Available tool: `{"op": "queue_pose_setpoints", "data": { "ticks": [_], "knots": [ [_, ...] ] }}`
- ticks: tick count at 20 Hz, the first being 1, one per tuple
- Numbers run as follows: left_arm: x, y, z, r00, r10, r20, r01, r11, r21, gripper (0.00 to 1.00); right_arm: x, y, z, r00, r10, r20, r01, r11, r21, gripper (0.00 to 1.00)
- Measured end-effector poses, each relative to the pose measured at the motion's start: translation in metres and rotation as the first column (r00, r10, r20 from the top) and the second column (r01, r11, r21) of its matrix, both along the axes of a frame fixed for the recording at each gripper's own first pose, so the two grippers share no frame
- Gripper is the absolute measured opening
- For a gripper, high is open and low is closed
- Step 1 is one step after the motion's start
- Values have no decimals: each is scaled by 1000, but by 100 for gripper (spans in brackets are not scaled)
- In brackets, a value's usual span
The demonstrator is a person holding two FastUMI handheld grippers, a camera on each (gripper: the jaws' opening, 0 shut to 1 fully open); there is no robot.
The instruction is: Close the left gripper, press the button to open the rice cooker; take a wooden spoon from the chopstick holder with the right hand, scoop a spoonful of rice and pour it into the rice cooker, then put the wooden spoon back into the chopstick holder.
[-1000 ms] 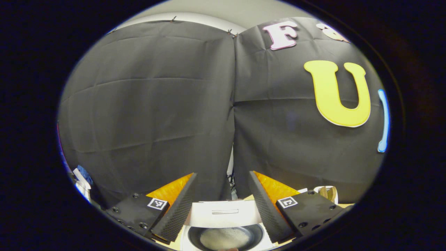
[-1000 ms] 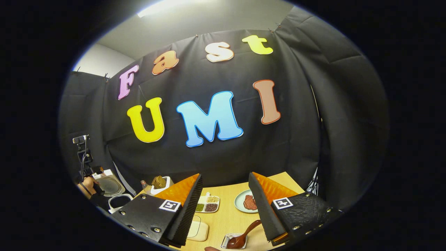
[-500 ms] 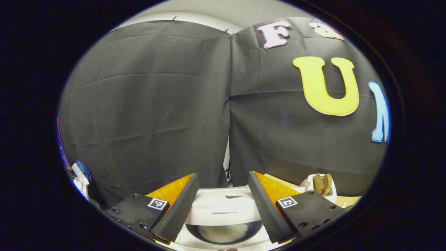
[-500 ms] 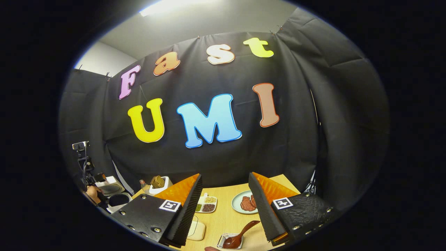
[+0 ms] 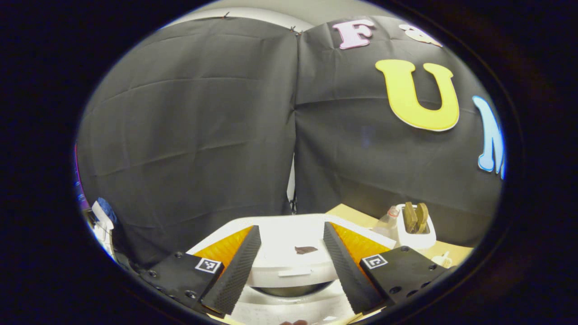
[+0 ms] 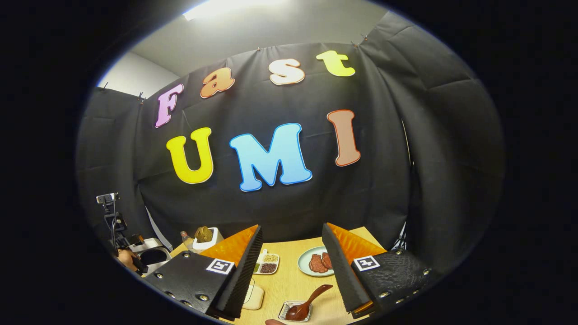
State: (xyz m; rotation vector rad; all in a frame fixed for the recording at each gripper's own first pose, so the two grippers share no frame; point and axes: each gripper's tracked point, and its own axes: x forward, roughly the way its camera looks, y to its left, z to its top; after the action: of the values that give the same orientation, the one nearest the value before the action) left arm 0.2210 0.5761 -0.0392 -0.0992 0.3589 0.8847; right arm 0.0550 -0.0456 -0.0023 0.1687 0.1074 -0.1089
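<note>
The white rice cooker (image 5: 289, 307) stands right under my left gripper (image 5: 290, 226), which is open with nothing between its fingers. The cooker's lid (image 5: 280, 262) is tilted low over the dark pot (image 5: 293, 290), leaving a thin gap. The white chopstick holder (image 5: 415, 234) with wooden spoons stands to the right. My right gripper (image 6: 291, 225) hangs open and empty over the wooden table (image 6: 289, 284). In the right gripper view the chopstick holder (image 6: 205, 237) and the rice cooker (image 6: 151, 253) are far left, with a hand (image 6: 125, 260) beside the cooker.
A brown spoon (image 6: 311, 300) rests in a small clear tray (image 6: 289, 311) near the table's front. Behind it are a plate (image 6: 307, 271) with meat and a divided dish (image 6: 266, 264) of grains. A small bottle (image 5: 388, 221) stands by the holder. A camera stand (image 6: 106, 201) rises far left.
The cooker's lid has swung down over the pot, hiding the rice seen earlier. The left gripper view has tipped lower. The right gripper has barely shifted.
</note>
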Motion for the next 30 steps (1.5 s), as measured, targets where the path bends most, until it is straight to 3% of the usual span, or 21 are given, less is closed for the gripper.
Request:
{"op": "queue_pose_setpoints", "data": {
  "ticks": [1, 4, 13, 22, 30],
  "knots": [
    [6, -1, -10, 1000, -15, -11, 15, 1000, -12, 94, -2, -2, -1, 1000, -4, -3, 4, 1000, 0, 81],
    [22, -3, -25, 998, -42, -42, 41, 999, -35, 98, -7, -5, 1, 1000, -11, 3, 11, 1000, -9, 81],
    [29, -11, -72, 991, -53, -119, 40, 994, -106, 98, -23, -13, -3, 999, -45, -10, 45, 999, -22, 81],
    [30, -15, -84, 988, -60, -144, 48, 995, -90, 99, -30, -18, -12, 997, -60, -37, 60, 998, -4, 81],
    [34, -16, -82, 977, -143, -160, 124, 985, -122, 100, -38, -31, -24, 995, -85, -58, 87, 996, 29, 81]
  ]
}}
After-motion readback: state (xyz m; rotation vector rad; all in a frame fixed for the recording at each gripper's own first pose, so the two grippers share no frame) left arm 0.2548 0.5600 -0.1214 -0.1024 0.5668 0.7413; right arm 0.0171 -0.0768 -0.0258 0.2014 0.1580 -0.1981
